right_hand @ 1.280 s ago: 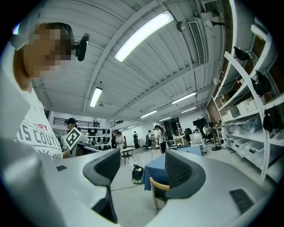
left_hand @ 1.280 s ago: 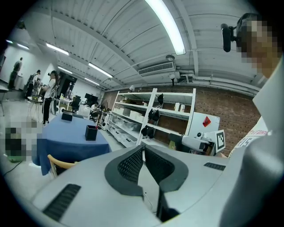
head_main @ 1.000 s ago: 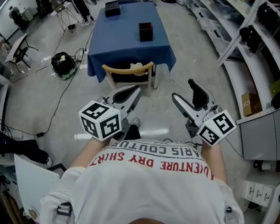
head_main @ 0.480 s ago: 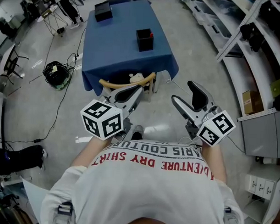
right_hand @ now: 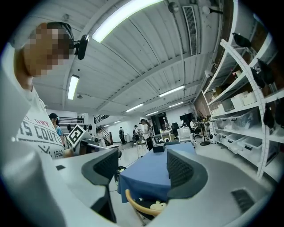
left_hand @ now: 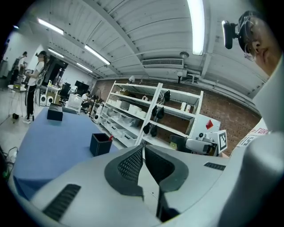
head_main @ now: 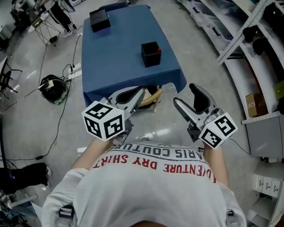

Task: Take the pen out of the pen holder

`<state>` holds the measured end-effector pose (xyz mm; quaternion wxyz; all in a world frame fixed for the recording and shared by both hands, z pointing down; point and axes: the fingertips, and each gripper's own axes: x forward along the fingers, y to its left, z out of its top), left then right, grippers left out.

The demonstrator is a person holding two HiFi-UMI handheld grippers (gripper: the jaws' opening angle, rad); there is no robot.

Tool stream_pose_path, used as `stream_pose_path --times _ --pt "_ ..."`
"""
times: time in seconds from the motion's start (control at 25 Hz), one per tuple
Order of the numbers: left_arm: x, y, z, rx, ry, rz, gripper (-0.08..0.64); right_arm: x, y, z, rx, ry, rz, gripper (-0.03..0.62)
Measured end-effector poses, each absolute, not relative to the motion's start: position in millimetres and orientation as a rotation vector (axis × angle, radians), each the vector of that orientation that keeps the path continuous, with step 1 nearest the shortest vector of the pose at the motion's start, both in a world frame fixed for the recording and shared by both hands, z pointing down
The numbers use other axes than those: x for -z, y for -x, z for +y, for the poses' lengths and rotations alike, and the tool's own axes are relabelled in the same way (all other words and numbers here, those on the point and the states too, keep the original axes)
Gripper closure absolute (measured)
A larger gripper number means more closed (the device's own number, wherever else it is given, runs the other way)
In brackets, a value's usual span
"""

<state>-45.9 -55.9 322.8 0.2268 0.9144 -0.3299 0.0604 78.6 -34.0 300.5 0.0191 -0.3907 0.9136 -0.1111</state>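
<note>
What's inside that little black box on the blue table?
A red tip, probably the pen, pokes up at one corner of the pen holder. Its dark walls hide the rest inside.

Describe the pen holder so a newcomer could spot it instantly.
Find the blue-clothed table ahead of the person. Of two dark boxes on it, the pen holder is the nearer, by the right edge. Unlike the flat black box at the far left corner, it is open-topped with a red pen tip showing.
</note>
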Motion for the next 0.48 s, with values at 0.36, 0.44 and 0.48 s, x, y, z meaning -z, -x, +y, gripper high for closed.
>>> stream_pose_path --times 0.36,0.44,0.48 --pt "-341 66 -107 -0.196 -2.536 -0.844 0.522 -315 -60 -80 0.369 1.313 2.803 0.267" --pt "-348 68 -114 -0.204 -2.527 -0.838 0.522 -320 -59 -87 0.388 1.326 2.804 0.267" --pt "-351 68 -116 -0.207 -2.521 -0.837 0.522 -323 -60 -90 0.400 1.331 2.802 0.268"
